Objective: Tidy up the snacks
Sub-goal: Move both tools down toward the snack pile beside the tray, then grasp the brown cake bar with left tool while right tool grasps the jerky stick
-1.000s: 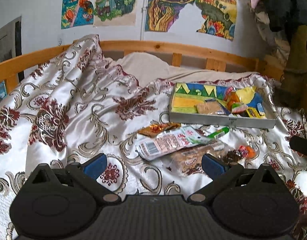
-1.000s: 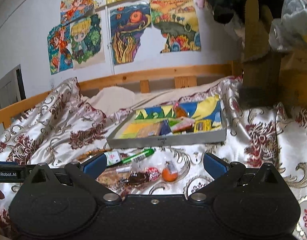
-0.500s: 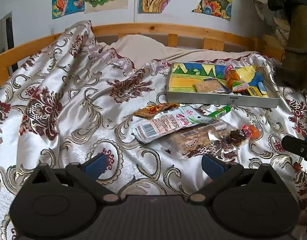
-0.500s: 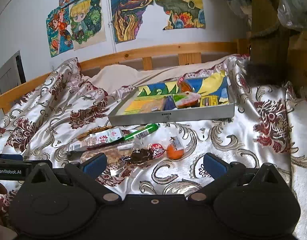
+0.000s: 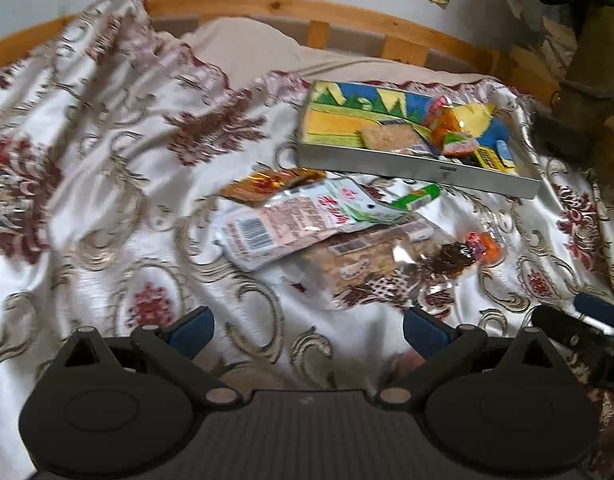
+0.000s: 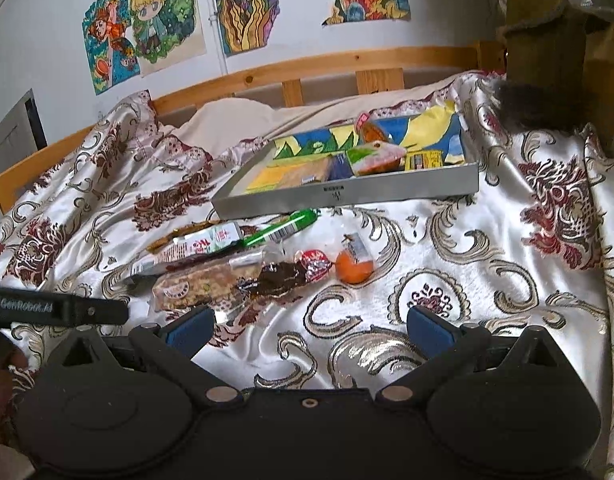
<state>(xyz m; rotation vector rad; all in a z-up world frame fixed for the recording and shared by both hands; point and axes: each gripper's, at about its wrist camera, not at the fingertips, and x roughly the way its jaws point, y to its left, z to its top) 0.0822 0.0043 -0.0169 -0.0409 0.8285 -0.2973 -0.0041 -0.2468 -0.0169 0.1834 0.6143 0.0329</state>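
A shallow grey tray [image 5: 419, 170] [image 6: 347, 196] with a colourful lining holds several snacks on the bed. In front of it lies a loose pile: a pink-and-white packet [image 5: 291, 224] [image 6: 195, 250], a green stick pack [image 5: 415, 199] [image 6: 283, 229], a brown grain bar in clear wrap [image 5: 363, 260] [image 6: 203, 286], a gold-orange wrapper [image 5: 267, 184], a dark sweet [image 5: 453, 256] [image 6: 281, 276] and an orange ball [image 5: 487, 246] [image 6: 353, 268]. My left gripper [image 5: 307, 326] is open and empty, just short of the pile. My right gripper [image 6: 309, 326] is open and empty, near the grain bar and sweet.
A white satin bedspread [image 5: 107, 184] with maroon and gold patterns covers the bed. A wooden bed rail [image 6: 347, 66] runs behind, with drawings [image 6: 147, 28] on the wall. A wooden post [image 6: 547, 40] stands at the right. The other gripper shows at the edge of each view [image 5: 579, 328] [image 6: 59, 306].
Both grippers have tilted down and moved closer to the snack pile; the snacks and tray appear larger and lower. Both stay open. Nothing was picked up.
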